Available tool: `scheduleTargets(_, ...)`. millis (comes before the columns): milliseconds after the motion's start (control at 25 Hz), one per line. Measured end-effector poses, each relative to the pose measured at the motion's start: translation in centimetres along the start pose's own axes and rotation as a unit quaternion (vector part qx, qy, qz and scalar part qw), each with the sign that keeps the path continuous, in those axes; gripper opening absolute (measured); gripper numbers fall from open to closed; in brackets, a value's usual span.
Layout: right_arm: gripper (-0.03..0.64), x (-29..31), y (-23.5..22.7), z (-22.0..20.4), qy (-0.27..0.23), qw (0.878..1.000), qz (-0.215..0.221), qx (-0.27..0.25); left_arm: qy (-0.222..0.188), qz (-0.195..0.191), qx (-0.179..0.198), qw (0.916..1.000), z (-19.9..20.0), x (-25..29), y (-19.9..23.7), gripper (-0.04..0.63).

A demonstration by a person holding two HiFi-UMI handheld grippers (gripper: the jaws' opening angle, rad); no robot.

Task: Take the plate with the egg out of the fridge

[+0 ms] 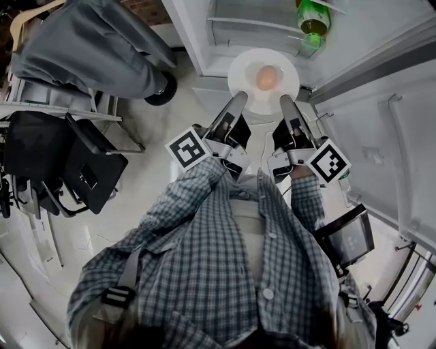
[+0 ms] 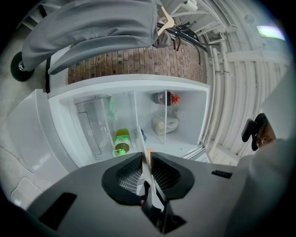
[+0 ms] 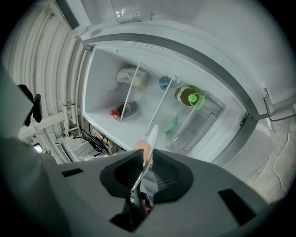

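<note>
A white plate (image 1: 245, 73) with a brown egg (image 1: 267, 77) on it hangs in the air in front of the open fridge (image 1: 225, 31). My left gripper (image 1: 238, 99) is shut on the plate's near left rim, and my right gripper (image 1: 286, 102) is shut on its near right rim. In the left gripper view the plate (image 2: 144, 162) shows edge-on between the black pads, with the egg (image 2: 150, 154) peeking just behind. The right gripper view shows the same thin rim (image 3: 150, 146) clamped in the jaws and the egg (image 3: 142, 149) beside it.
A green bottle (image 1: 313, 19) lies on a fridge shelf; a dark red-capped bottle (image 2: 165, 98) and a bagged item (image 2: 165, 124) sit deeper inside. The open fridge door (image 1: 381, 129) stands to the right. A person in grey (image 1: 95, 41) and a chair (image 1: 88, 163) are at the left.
</note>
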State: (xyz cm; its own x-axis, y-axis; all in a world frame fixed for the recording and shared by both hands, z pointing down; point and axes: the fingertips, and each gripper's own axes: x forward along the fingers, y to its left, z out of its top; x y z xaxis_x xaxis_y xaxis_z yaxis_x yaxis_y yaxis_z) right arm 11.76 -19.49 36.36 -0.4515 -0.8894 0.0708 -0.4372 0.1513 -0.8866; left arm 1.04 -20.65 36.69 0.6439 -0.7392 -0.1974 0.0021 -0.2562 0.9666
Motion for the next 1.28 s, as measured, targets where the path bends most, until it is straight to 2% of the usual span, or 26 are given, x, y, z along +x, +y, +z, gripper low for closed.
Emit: scheduleTargets(1280,0.064,0.2,-0.68,0.52,0.004,1.0,0.001,0.007,-0.01,-0.001,-0.011,0.9999,-0.31,0.59,0.57,0.063)
